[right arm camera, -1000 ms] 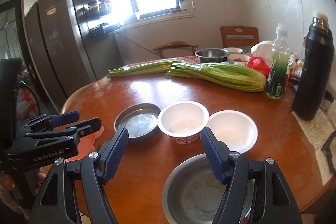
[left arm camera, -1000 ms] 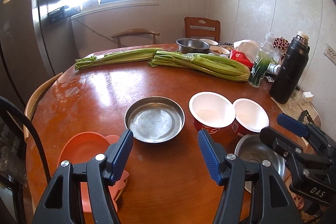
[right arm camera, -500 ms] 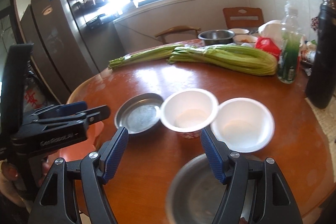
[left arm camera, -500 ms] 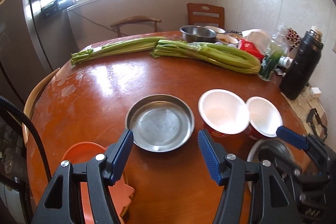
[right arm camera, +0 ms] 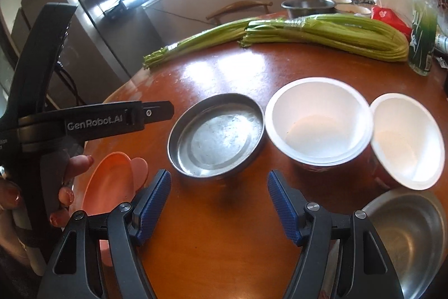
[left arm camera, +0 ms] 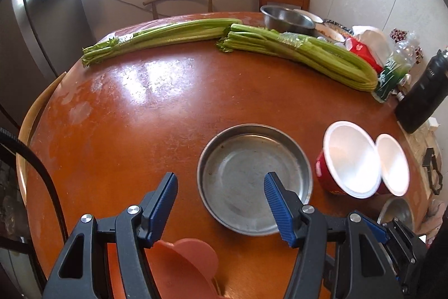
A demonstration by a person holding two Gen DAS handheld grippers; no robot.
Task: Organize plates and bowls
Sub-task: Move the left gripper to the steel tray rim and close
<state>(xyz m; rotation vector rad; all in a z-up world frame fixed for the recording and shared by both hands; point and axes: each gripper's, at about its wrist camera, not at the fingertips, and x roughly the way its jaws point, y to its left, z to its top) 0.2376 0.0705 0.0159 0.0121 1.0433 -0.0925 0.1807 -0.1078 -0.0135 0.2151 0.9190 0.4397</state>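
Observation:
A shallow steel plate (left arm camera: 253, 178) (right arm camera: 217, 135) lies on the round wooden table (left arm camera: 140, 114). My left gripper (left arm camera: 219, 181) hangs open over its near left rim, nothing between the fingers. Right of the plate stand two red paper bowls with white insides (left arm camera: 348, 159) (left arm camera: 392, 164) (right arm camera: 317, 118) (right arm camera: 407, 140). A steel bowl (right arm camera: 411, 237) (left arm camera: 397, 212) sits at the near right edge. An orange plastic plate (right arm camera: 110, 184) (left arm camera: 182, 265) lies at the near left edge. My right gripper (right arm camera: 218, 191) is open above bare wood, just short of the steel plate.
Two celery bunches (left arm camera: 296, 55) (left arm camera: 159, 39) lie across the far half of the table. Behind them are a steel pot (left arm camera: 288, 18), dishes, a red packet, a green bottle (left arm camera: 392, 72) and a black flask (left arm camera: 422, 97). Chairs ring the table; a fridge (right arm camera: 70, 27) stands left.
Both grippers have moved forward and tilted down toward the table. The steel plate and paper bowls now loom larger; the orange plate has slid under the left gripper's fingers in view.

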